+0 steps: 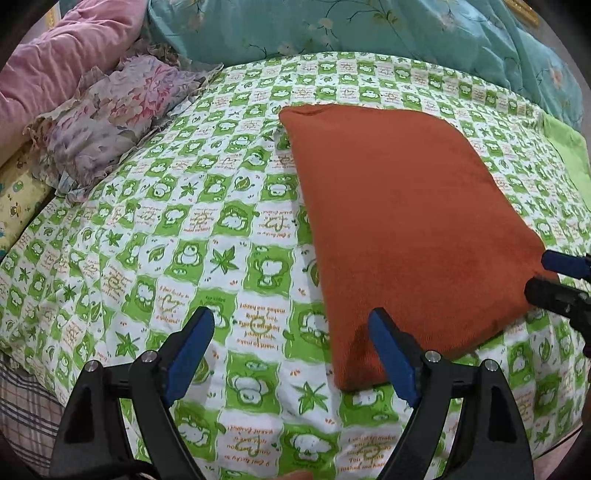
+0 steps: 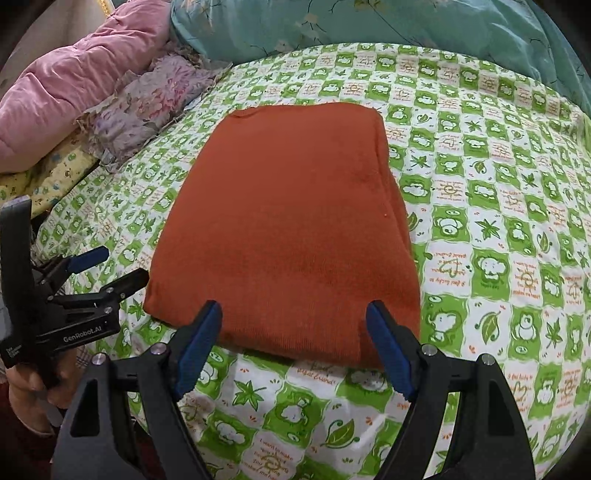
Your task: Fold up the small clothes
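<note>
The rust cloth [image 2: 284, 225] lies folded into a flat rectangle on the green-checked sheet [image 2: 480, 229], centre of right wrist view, right of centre in left wrist view [image 1: 410, 229]. L gripper [image 1: 295, 354] is spread wide w/ nothing between its fingers, low centre of its frame, over bare sheet [image 1: 184, 236] just beside the cloth's near left corner. R gripper [image 2: 295, 345] is also spread, empty, its blue pads [image 2: 388, 350] at the cloth's near edge. Pink quilt [image 2: 77, 77] and floral pillow [image 2: 147, 103] sit upper left; teal quilt [image 2: 369, 26] along top.
</note>
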Available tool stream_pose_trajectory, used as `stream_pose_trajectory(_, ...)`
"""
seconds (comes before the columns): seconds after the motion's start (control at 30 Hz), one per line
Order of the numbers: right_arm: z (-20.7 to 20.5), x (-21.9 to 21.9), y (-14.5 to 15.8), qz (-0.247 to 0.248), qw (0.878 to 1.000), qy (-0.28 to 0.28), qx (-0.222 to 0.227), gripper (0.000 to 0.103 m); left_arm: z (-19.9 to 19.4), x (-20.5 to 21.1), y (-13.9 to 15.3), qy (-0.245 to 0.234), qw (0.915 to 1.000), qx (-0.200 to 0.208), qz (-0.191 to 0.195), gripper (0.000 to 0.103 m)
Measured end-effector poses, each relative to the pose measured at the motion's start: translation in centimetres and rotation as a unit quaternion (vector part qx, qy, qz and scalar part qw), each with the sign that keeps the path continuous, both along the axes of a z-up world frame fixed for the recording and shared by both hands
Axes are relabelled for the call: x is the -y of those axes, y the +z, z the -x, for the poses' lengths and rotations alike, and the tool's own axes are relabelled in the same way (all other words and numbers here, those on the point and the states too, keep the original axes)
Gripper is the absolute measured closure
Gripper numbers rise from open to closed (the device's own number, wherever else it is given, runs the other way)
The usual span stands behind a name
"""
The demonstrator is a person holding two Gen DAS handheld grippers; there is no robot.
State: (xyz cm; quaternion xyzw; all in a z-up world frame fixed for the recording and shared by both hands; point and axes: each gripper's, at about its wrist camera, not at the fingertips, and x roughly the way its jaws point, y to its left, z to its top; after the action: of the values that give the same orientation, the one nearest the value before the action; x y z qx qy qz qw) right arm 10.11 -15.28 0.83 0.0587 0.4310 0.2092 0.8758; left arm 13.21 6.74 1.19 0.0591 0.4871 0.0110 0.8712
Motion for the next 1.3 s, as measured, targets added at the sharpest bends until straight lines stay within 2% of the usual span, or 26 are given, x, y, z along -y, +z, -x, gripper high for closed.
stream_pose_trajectory(0.33, -1.6, 0.0, 0.0, -0.011, 1.000, 0.002, -0.004, 0.022, -1.7, 0.6, -0.1, -0.002, 1.0000, 0.002, -0.003, 0.016)
stream_pose_trajectory(1.3, -3.1, -0.7, 0.1, -0.013, 1.000, 0.002, -0.001, 0.022, -3.0, 0.5, -0.2, -0.006, 0.9999, 0.013, 0.000, 0.011)
